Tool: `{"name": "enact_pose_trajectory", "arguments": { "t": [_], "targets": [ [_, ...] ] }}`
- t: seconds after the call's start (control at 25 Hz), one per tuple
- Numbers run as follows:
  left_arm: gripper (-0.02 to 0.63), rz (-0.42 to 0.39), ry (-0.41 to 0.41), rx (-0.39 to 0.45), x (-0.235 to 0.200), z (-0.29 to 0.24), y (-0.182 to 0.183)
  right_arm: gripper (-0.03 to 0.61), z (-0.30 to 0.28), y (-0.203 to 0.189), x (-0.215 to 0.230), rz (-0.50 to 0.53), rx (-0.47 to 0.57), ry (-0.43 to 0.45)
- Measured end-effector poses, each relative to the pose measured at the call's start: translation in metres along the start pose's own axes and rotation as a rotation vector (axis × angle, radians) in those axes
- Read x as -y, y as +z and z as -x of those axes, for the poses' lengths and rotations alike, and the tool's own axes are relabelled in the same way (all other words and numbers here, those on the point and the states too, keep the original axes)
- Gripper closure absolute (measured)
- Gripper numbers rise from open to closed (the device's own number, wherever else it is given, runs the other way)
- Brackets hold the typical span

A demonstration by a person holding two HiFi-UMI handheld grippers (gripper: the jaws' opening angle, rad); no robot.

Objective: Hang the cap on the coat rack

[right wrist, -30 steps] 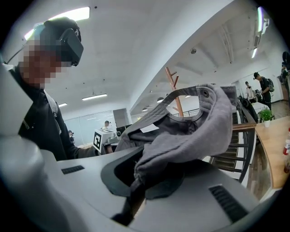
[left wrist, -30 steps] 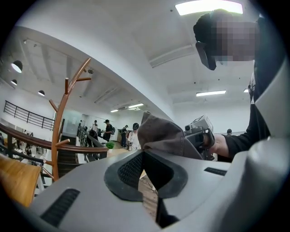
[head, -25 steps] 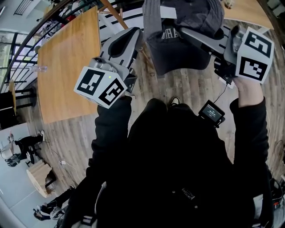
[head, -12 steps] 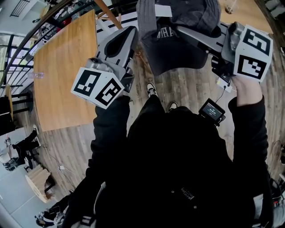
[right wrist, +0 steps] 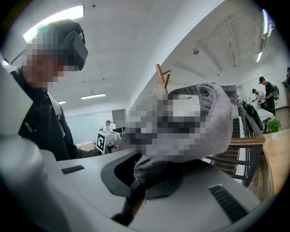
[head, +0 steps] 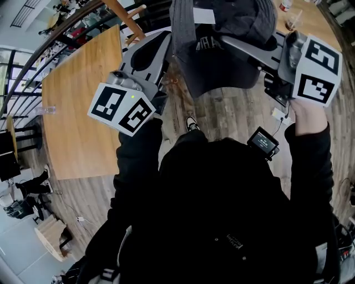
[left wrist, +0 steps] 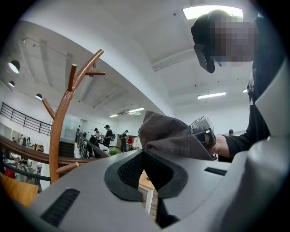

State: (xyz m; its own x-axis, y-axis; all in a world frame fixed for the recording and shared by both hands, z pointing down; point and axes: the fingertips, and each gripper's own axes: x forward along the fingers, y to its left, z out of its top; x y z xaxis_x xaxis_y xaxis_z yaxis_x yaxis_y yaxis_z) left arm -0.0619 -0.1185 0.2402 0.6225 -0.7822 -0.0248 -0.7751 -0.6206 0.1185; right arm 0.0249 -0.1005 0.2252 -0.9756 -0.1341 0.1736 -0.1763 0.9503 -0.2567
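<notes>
A dark grey cap point(head: 222, 61) hangs in the air in front of me, held between both grippers. My left gripper point(head: 168, 43) is shut on the cap's left edge, and the fabric point(left wrist: 172, 136) rises out of its closed jaws. From the other side my right gripper point(head: 232, 41) is shut on a fold of the cap point(right wrist: 199, 122). The wooden coat rack point(left wrist: 61, 122) stands to the left in the left gripper view, its curved pegs bare. In the right gripper view its top point(right wrist: 162, 77) pokes up behind the cap. In the head view a peg point(head: 125, 14) shows at the top.
A large wooden table point(head: 77, 111) lies to my left, with a black railing point(head: 33, 61) beyond it. Another table with a glass point(head: 291, 19) is at the top right. A small screen point(head: 263, 141) hangs at the person's waist. Several people stand far off.
Both grippers and the cap keep their hold and sit slightly higher. The floor and table slide in the view as the person steps forward; one foot appears below the cap.
</notes>
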Motion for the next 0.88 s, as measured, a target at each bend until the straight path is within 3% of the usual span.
{"name": "enact_pose_trajectory", "arguments": {
  "t": [0.48, 0.88],
  "targets": [
    [0.609, -0.05, -0.095, 0.01, 0.011, -0.008, 0.029, 0.558, 0.013, 0.04, -0.006, 0.043, 0.053, -0.05],
    [0.609, -0.042, -0.085, 0.026, 0.018, -0.015, 0.022, 0.559, 0.014, 0.036, -0.012, 0.056, 0.051, 0.0]
  ]
}}
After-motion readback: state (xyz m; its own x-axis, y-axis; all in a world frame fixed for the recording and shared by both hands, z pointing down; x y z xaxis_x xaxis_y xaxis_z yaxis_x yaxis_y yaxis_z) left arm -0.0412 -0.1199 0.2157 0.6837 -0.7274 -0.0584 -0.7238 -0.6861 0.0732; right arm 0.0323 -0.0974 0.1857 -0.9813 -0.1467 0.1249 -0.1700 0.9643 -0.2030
